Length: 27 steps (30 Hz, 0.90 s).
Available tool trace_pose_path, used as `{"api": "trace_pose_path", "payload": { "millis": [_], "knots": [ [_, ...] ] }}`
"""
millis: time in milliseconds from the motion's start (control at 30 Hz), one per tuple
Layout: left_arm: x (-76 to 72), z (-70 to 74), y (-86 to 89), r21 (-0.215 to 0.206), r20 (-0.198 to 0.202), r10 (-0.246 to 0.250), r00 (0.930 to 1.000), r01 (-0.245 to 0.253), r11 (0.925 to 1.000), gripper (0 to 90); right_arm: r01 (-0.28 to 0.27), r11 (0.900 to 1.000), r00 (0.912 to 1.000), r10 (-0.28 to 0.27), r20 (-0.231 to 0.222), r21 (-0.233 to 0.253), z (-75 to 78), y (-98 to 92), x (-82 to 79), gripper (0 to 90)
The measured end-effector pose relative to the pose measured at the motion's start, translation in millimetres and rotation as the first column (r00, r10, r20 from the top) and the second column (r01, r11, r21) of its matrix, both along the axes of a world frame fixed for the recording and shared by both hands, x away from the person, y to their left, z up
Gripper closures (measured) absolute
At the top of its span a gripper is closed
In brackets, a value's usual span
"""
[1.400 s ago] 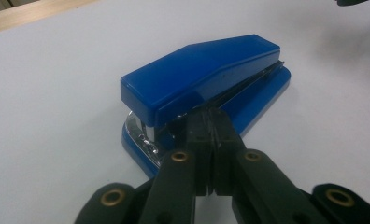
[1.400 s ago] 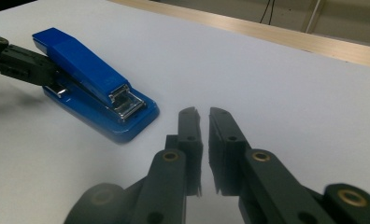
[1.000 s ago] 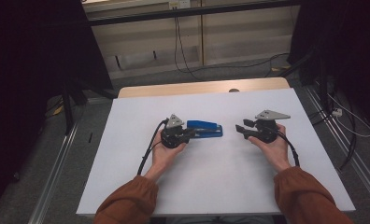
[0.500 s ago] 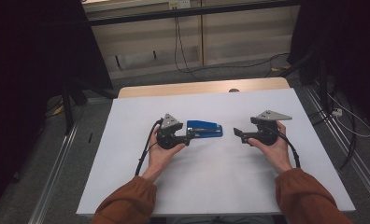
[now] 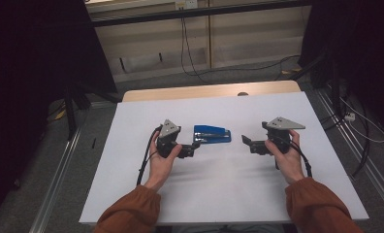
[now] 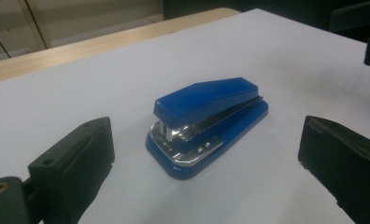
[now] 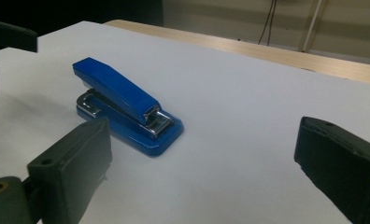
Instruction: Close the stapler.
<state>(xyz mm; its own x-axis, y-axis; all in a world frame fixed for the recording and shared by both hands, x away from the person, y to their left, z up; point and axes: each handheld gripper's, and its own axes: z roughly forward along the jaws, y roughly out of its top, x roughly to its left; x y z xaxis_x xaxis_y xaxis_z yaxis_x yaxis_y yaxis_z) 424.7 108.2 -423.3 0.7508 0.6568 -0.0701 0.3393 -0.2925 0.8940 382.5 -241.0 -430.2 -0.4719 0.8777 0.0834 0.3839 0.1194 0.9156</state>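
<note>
Moved since earlier: left gripper (image 5: 196,145) had drifted leftward and slightly toward the person across the last second, so a gap had opened between it and the stapler (image 5: 212,134); right gripper (image 5: 246,141) had barely shifted; stapler had stayed put.
Sleeves: two rust-orange sleeves (image 5: 130,213) entered at the near edge of the high view, one per forearm.
Hands: two; left hand (image 5: 161,160) gripped the left gripper, right hand (image 5: 286,156) gripped the right one.
Left gripper state: jaws stood wide apart and held nothing; in the left gripper view the stapler (image 6: 206,123) lay on the sheet ahead, framed between them, untouched.
Right gripper state: jaws likewise spread and empty; in the right gripper view the stapler (image 7: 126,105) sat ahead and toward the left jaw, well clear.
Stapler: one, blue with a metal mouth, closed, flat on the white sheet (image 5: 219,184), between the two grippers and a little farther out, nearer the left one.
Containers: none could be made out on the sheet.
Table: one white sheet covered it; a wooden edge (image 5: 209,91) showed at the far side.
Beyond: cables (image 5: 195,53) trailed across the floor.
</note>
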Motion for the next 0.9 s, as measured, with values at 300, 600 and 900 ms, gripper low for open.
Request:
{"api": "trace_pose_path", "payload": {
  "millis": [300,600,900],
  "knots": [
    [-16.7,4.7,13.2,-0.005,0.018,0.031,0.9994,-0.031,0.9995,4.6,0.034,0.999,0.9989,-0.033,0.033,-0.009,4.6,-2.6,-13.1,2.3],
    [-28.9,6.2,31.6,-0.017,0.032,0.079,0.9964,-0.078,0.9968,4.4,0.046,0.999,0.9976,-0.046,0.051,0.000,7.5,-5.4,-26.3,2.3],
    [-42.7,7.8,48.5,-0.016,0.087,0.134,0.9871,-0.133,0.9910,4.5,0.080,0.997,0.9950,-0.079,0.062,-0.018,4.9,-13.3,-37.7,2.3]
  ]
}}
